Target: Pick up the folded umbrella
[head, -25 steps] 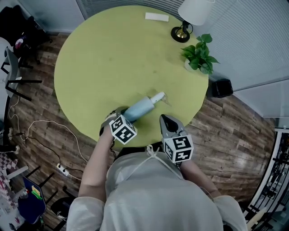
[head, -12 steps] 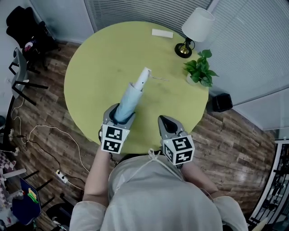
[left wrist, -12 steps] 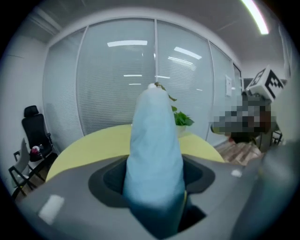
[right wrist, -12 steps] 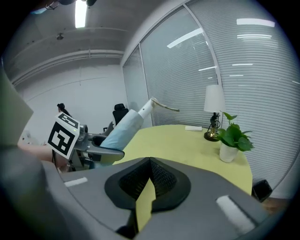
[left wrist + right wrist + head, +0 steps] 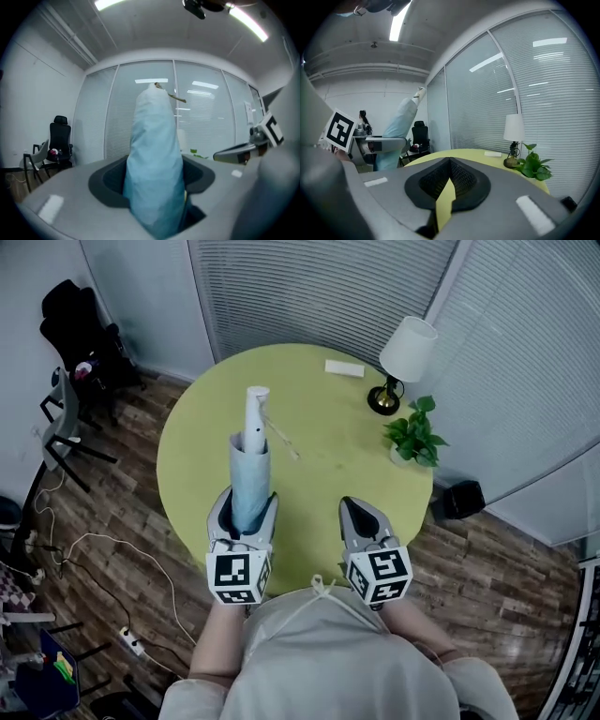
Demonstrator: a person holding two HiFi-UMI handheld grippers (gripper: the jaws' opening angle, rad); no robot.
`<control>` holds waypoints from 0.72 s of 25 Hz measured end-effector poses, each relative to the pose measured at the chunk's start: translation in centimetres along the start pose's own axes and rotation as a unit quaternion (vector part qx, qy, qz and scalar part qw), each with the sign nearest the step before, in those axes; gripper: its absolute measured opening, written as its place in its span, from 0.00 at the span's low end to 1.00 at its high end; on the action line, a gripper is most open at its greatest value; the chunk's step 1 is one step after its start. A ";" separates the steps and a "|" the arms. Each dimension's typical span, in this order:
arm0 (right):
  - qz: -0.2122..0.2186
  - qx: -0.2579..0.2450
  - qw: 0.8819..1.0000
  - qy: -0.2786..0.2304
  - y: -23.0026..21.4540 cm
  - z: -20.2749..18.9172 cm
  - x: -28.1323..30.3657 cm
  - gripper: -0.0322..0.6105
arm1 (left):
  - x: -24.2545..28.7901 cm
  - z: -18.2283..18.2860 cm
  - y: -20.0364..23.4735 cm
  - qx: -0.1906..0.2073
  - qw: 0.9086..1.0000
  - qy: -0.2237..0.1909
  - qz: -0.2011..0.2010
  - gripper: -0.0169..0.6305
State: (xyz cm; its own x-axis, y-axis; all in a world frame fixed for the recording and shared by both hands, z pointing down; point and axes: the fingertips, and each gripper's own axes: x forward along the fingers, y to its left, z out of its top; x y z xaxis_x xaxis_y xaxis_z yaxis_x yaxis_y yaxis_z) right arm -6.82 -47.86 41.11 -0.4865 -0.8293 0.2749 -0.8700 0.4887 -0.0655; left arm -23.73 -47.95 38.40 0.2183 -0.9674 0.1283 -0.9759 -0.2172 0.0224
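The folded umbrella (image 5: 249,479) is light blue with a white handle end (image 5: 255,413) and a thin strap trailing off it. My left gripper (image 5: 246,504) is shut on its near end and holds it in the air above the round yellow-green table (image 5: 319,456), pointing away from me. In the left gripper view the umbrella (image 5: 154,159) fills the gap between the jaws of that gripper (image 5: 154,190). My right gripper (image 5: 361,510) is beside it, shut and empty; its jaws (image 5: 449,176) meet with nothing between them. The held umbrella (image 5: 396,131) shows at that view's left.
A white lamp (image 5: 405,352), a potted plant (image 5: 412,437) and a small white box (image 5: 344,368) stand at the table's far right. A black office chair (image 5: 80,343) is at the left, a black bin (image 5: 457,500) on the wood floor at the right. Blinds cover the glass walls behind.
Both grippers have risen. The umbrella came up off the table in the left gripper and swung from pointing right to pointing straight ahead. The right gripper stayed shut.
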 end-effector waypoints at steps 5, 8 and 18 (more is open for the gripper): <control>0.008 -0.016 1.000 -0.019 1.6 1.6 -0.8 0.05 | -3.1 3.0 1.6 -0.030 0.998 -0.056 0.027 0.49; 0.025 -0.027 0.999 -0.022 1.6 1.8 -0.7 0.05 | -3.2 3.7 1.5 -0.027 0.997 -0.065 0.037 0.49; 0.054 -0.043 0.997 -0.027 2.8 1.9 -0.1 0.05 | -3.7 4.1 1.3 -0.020 0.997 -0.065 0.044 0.49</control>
State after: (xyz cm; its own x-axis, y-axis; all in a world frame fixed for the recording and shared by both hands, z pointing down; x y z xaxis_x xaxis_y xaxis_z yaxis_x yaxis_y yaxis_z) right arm -9.34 -46.97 39.10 -0.5829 -0.7829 0.2176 -0.8034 0.5954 -0.0097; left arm -25.77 -45.18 33.92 0.1287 -0.9917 0.0029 -0.9901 -0.1284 0.0562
